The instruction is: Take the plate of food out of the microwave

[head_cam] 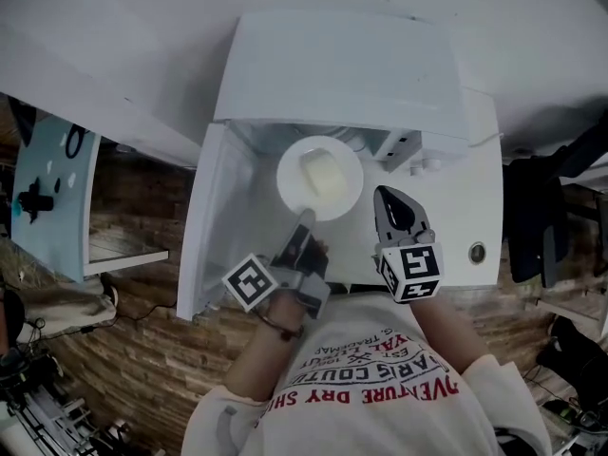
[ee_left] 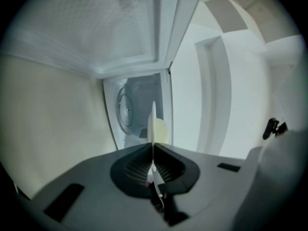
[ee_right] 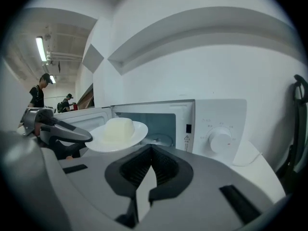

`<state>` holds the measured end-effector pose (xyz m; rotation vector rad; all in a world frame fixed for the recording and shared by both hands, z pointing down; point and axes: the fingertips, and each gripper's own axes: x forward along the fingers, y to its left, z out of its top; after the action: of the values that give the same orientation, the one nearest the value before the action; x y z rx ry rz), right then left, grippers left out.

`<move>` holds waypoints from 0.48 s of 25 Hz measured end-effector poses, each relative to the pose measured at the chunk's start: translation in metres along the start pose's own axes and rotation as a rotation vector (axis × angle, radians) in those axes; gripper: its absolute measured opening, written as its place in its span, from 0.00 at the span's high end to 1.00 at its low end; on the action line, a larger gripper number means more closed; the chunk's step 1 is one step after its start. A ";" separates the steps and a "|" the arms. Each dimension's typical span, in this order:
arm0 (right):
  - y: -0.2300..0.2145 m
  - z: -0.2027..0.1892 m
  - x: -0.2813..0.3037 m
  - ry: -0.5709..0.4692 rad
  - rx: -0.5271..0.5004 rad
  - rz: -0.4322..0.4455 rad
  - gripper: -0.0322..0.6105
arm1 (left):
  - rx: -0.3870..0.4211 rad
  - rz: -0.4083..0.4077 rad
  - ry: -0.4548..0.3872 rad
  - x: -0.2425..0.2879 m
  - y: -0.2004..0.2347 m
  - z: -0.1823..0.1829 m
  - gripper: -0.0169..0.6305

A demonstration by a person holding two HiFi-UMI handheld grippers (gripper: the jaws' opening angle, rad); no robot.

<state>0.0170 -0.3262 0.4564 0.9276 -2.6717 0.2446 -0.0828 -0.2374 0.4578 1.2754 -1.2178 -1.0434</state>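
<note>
The left tongs (head_cam: pixel 305 220) are clamped on the near rim of the white plate (head_cam: pixel 289 174), at the open microwave's (head_cam: pixel 342 69) mouth. It looks stiff, slick and breakable, and the pale food block (head_cam: pixel 323 173) could slide. The right tongs (head_cam: pixel 383 196) are closed and empty.

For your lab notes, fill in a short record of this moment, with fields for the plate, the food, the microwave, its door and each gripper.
plate: white plate, level, held in the air in front of the open cavity
food: pale block on the plate's middle
microwave: white microwave, glass turntable bare inside
door: door swung open to the left
left gripper: left gripper shut on the plate's near rim
right gripper: right gripper shut, empty, beside the plate, not touching it
</note>
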 end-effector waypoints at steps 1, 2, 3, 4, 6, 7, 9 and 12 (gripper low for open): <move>0.001 0.005 -0.003 -0.010 -0.002 -0.009 0.95 | 0.007 -0.010 0.010 -0.004 -0.005 -0.001 0.95; 0.002 0.009 -0.006 -0.021 -0.006 -0.019 0.95 | 0.011 -0.020 0.018 -0.007 -0.010 -0.001 0.95; 0.003 0.013 -0.009 -0.031 -0.009 -0.028 0.95 | 0.013 -0.030 0.025 -0.009 -0.015 -0.001 0.95; 0.002 0.016 -0.012 -0.041 -0.011 -0.038 0.95 | 0.016 -0.037 0.031 -0.011 -0.019 -0.001 0.95; 0.001 0.022 -0.018 -0.061 -0.015 -0.050 0.95 | 0.025 -0.049 0.040 -0.014 -0.028 -0.002 0.95; 0.002 0.024 -0.021 -0.070 -0.018 -0.053 0.95 | 0.033 -0.054 0.043 -0.016 -0.031 -0.001 0.95; 0.004 0.030 -0.026 -0.085 -0.026 -0.057 0.95 | 0.049 -0.067 0.051 -0.020 -0.038 0.000 0.95; 0.008 0.038 -0.030 -0.112 -0.045 -0.067 0.95 | 0.067 -0.091 0.064 -0.021 -0.047 0.001 0.95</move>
<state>0.0262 -0.3127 0.4104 1.0439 -2.7291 0.1199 -0.0815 -0.2189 0.4095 1.4172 -1.1637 -1.0259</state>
